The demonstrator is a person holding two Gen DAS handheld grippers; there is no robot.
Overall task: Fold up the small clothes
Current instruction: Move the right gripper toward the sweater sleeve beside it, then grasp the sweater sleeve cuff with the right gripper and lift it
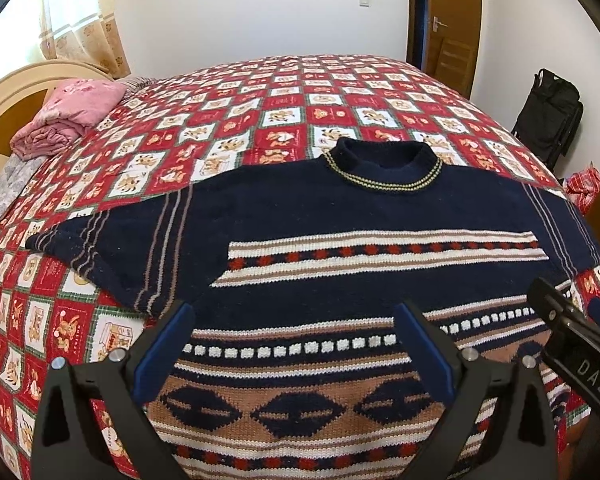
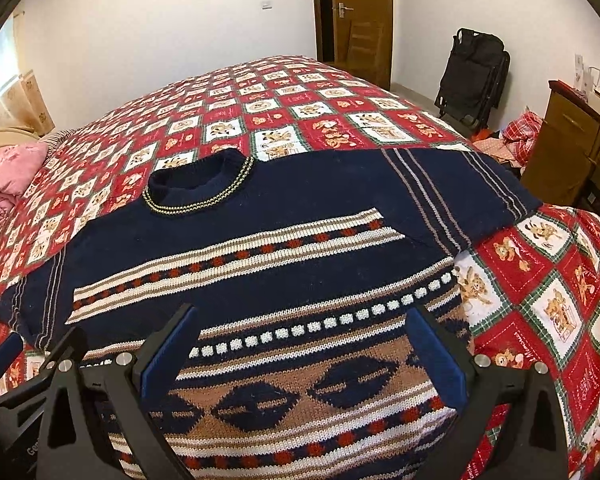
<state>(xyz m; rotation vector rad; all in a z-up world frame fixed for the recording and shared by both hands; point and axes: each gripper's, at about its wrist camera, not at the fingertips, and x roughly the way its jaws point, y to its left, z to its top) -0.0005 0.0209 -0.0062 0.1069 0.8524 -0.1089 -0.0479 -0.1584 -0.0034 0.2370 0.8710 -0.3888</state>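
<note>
Sweater (image 1: 340, 216), navy knit with striped and diamond bands, lies spread flat and face up on the bed (image 1: 284, 92), over a red and white checked quilt. Its collar (image 1: 384, 168) points away toward the far wall, both sleeves reach out sideways, and the hem sits nearest the cameras. No part of it is folded over yet, so the task looks to be at its very start: the garment is laid out and the first fold is still to come.

The left hand-held gripper (image 1: 296, 344) hangs above the lower body of the sweater with its jaws wide apart and nothing between the pads. The right hand-held gripper (image 2: 304, 344) does the same a little further toward the right sleeve (image 2: 460, 196), jaws equally spread, empty. Both tilt down toward the fabric; whether the tips touch the knit I cannot tell, but neither pinches it.

The next move probably calls for each one to go to its own side, the left toward the left sleeve (image 1: 100, 248), and to close on a sleeve end or shoulder edge. The knit looks thick and soft, so a pinch should take both layers, or the back layer may be left lying. A pink folded cloth (image 1: 68, 116) near the headboard lies well apart.
</note>
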